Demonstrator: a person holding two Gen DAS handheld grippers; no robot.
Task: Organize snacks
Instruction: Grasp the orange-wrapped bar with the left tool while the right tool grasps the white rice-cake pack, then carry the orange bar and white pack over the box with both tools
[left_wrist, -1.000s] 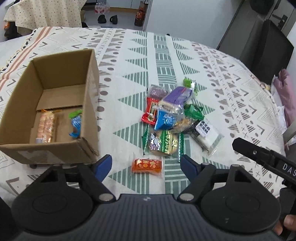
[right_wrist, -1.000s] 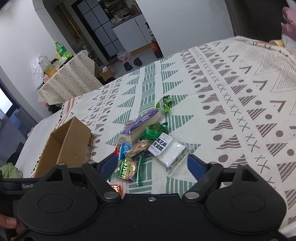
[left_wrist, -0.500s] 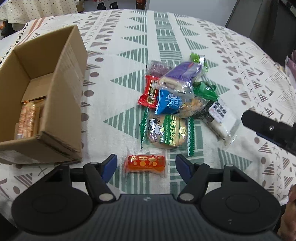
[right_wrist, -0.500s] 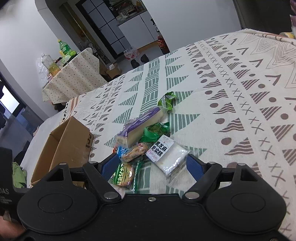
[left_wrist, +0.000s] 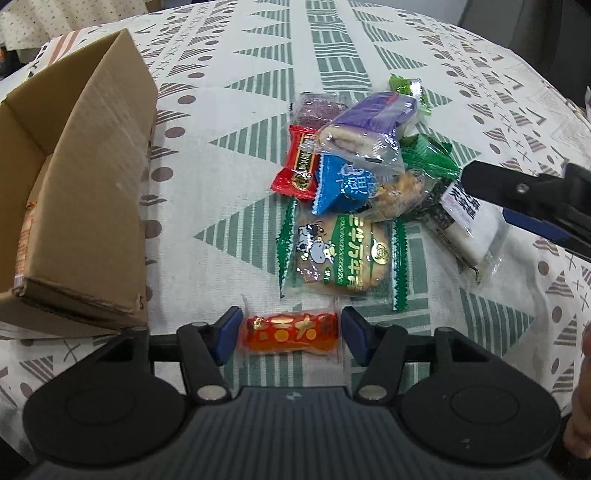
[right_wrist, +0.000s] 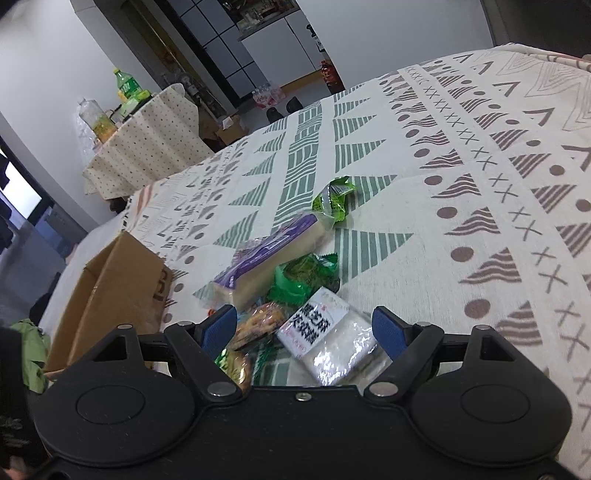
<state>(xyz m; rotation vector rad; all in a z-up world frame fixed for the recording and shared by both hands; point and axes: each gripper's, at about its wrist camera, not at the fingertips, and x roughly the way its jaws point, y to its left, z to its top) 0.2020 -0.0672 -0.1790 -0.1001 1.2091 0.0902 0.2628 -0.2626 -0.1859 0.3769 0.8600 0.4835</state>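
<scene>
The cardboard box (left_wrist: 85, 192) sits far left on the table (left_wrist: 229, 206); the left gripper (left_wrist: 288, 334) has dropped in since a second ago, unclenched, bracketing the orange snack (left_wrist: 290, 332). The right gripper (right_wrist: 304, 330), spread wide, has edged closer over the white packet (right_wrist: 328, 339).

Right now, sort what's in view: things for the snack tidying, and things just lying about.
Job:
red snack between the open left gripper fingers
snack pile
cardboard box
open right gripper

Lying about:
green bottle
dotted side table
</scene>
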